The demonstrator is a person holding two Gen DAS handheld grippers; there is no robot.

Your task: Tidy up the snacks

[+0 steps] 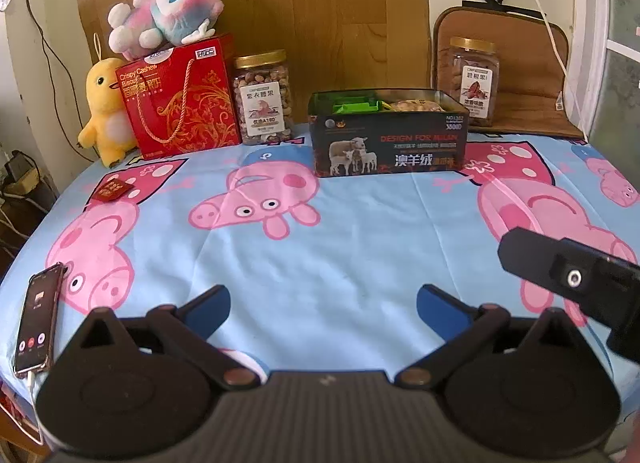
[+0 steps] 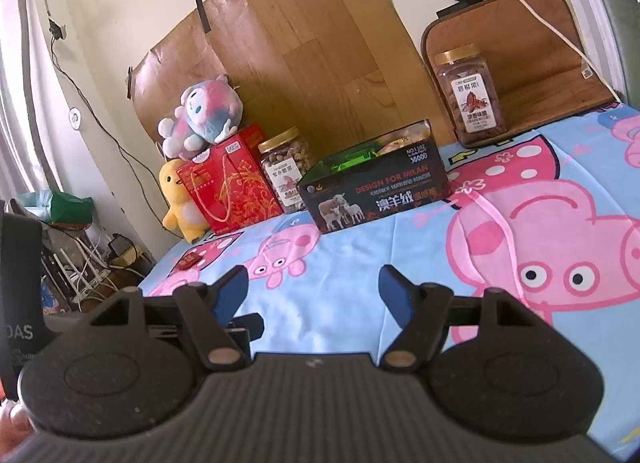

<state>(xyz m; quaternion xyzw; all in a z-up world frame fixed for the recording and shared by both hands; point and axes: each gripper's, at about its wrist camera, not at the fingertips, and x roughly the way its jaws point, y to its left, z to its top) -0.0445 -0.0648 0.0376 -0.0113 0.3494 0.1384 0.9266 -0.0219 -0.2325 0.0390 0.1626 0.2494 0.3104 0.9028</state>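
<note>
A black open box (image 1: 390,143) (image 2: 376,191) with sheep pictures stands at the back middle of the table, holding a green packet (image 1: 356,106) and pale snacks (image 1: 416,105). A small red packet (image 1: 114,189) (image 2: 191,261) lies on the cloth at the left. A cashew jar (image 1: 264,97) (image 2: 286,167) stands left of the box, a second nut jar (image 1: 474,81) (image 2: 470,99) at the back right. My left gripper (image 1: 324,303) is open and empty, low over the near cloth. My right gripper (image 2: 314,295) is open and empty; part of it shows in the left wrist view (image 1: 568,275).
A red gift box (image 1: 180,103) (image 2: 230,187) stands at the back left with a pink-blue plush (image 1: 168,11) on top and a yellow duck plush (image 1: 106,111) beside it. A phone (image 1: 38,315) lies at the near left edge. The table has a pig-print blue cloth (image 1: 320,247).
</note>
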